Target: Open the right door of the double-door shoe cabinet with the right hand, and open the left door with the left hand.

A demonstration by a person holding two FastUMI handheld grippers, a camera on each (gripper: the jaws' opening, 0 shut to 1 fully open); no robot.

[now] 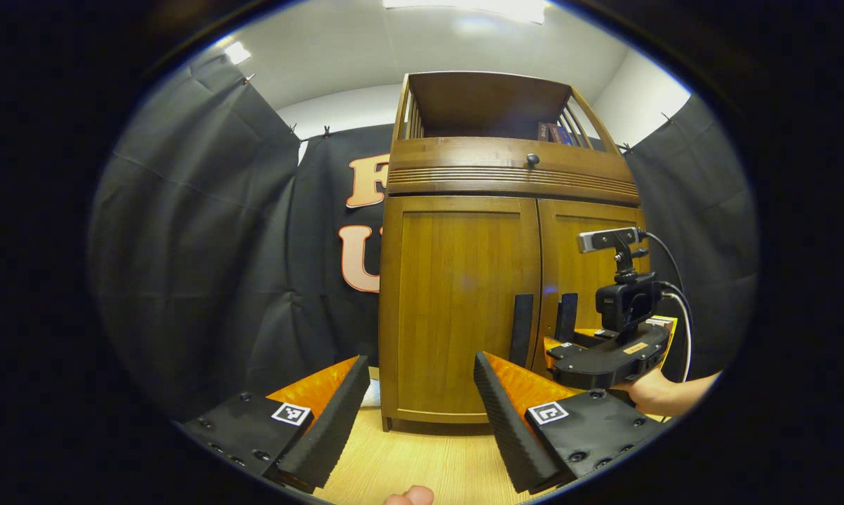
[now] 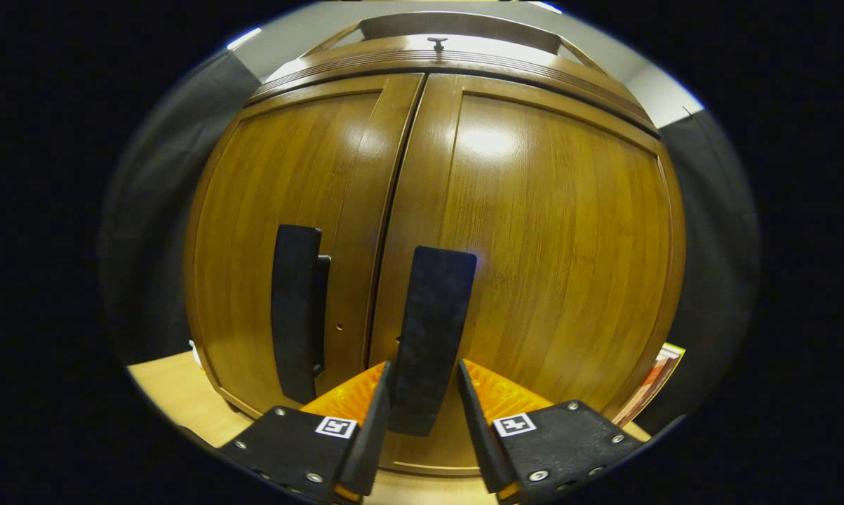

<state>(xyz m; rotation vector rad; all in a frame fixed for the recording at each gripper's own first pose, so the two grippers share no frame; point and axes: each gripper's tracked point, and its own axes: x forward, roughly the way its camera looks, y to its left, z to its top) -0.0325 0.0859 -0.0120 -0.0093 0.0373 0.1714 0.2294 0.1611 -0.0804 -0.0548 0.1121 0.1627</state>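
The wooden shoe cabinet [image 2: 534, 231] stands upright, both doors closed. The right door [image 2: 555, 266] and left door [image 2: 281, 182] each carry 1 dark vertical handle beside the centre seam.

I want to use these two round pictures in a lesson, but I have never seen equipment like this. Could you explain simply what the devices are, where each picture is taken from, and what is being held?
A person holds a two-finger tool in each hand; each carries its own wide-angle camera looking along its fingers.

The left gripper view is from the left hand-held gripper, standing back from a wooden shoe cabinet on a pale wood floor. Its fingers are spread wide and hold nothing. Further off you see the right hand-held gripper, with the person's hand behind it, up at the cabinet.

The right gripper view is from that second tool, close to the two closed doors. The right hand-held gripper has its fingers on either side of the right door's dark handle; whether they press on it yet I cannot tell. The left door's handle is untouched.
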